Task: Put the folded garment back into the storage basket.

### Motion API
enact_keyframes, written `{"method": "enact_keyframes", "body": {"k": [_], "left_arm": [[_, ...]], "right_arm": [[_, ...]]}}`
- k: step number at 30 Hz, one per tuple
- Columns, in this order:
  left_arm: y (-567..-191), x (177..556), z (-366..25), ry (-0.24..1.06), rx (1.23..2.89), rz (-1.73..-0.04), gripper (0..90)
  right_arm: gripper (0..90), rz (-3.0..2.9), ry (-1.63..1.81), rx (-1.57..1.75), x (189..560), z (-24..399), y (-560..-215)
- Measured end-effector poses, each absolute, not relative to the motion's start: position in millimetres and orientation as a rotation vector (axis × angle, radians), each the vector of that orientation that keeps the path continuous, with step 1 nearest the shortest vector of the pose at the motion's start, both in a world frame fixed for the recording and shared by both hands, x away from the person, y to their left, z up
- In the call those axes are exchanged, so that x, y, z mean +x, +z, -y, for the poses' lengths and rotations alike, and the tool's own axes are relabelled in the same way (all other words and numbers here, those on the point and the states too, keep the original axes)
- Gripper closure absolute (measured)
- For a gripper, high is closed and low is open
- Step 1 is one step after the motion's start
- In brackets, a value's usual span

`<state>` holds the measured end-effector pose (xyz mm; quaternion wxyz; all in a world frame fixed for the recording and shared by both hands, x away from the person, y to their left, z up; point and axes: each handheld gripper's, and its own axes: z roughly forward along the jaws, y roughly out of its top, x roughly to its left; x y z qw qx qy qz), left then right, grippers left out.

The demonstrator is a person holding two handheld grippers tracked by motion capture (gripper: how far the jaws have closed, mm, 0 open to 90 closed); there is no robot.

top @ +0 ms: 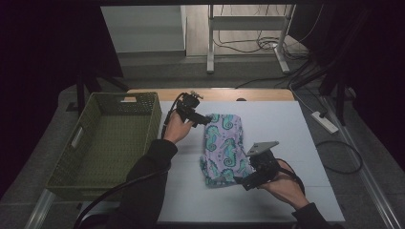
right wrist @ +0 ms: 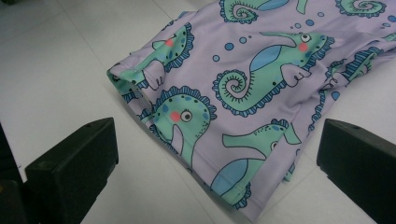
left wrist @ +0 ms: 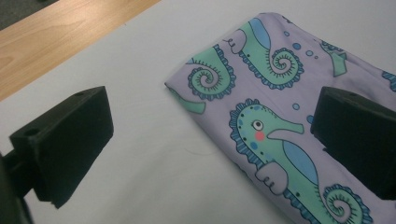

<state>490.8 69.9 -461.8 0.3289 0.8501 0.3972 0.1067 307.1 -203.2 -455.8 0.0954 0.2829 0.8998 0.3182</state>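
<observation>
While both tongs hang wide open, a folded cloth [top: 222, 149] printed with seahorses lies flat on the white counter [top: 286, 138], and every place below is given from that cloth. Left tongs [top: 204, 119] sit at its far left corner, held in the person's left hand [top: 176, 128]; in the left gripper view [left wrist: 210, 140] the two black jaws stand far apart, one over bare counter beside the cloth's edge, the other over the print itself. Nothing is caught between them, and whether either jaw touches the fabric cannot be told.

Right tongs [top: 241, 182] sit at the cloth's near right corner, held in the right hand [top: 284, 183], with a grey three-cornered plate [top: 261, 147] on top. In the right gripper view [right wrist: 217, 158] these jaws too are spread wide, empty, one on each side of the near hem, which lies between them with a small fold at its left end.

Left of the cloth, just off the white surface, stands a green woven basket [top: 107, 143].
</observation>
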Motion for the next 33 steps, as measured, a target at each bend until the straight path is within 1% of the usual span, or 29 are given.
{"method": "enact_keyframes", "body": {"k": [9, 16, 20, 26, 31, 33], "left_arm": [[-477, 503, -68, 0.282, 2.227, -1.052, 0.0], [-489, 512, -64, 0.284, 2.254, -1.024, 0.0], [-494, 517, -64, 0.286, 2.258, -1.044, 0.0], [-495, 524, -58, 0.296, 2.282, -1.039, 0.0], [-497, 527, -54, 0.282, 2.256, -1.047, 0.0], [-498, 529, -52, 0.298, 2.270, -1.046, 0.0]], "right_arm": [[0.0, -2.685, 0.925, 0.813, 312, 196, -463], [0.0, -2.706, 0.877, 0.786, 316, 188, -471], [0.0, -2.730, 0.858, 0.768, 320, 181, -478], [0.0, -2.763, 0.835, 0.736, 323, 172, -486], [0.0, -2.778, 0.814, 0.728, 324, 168, -490], [0.0, -2.785, 0.801, 0.722, 325, 166, -492]]}}
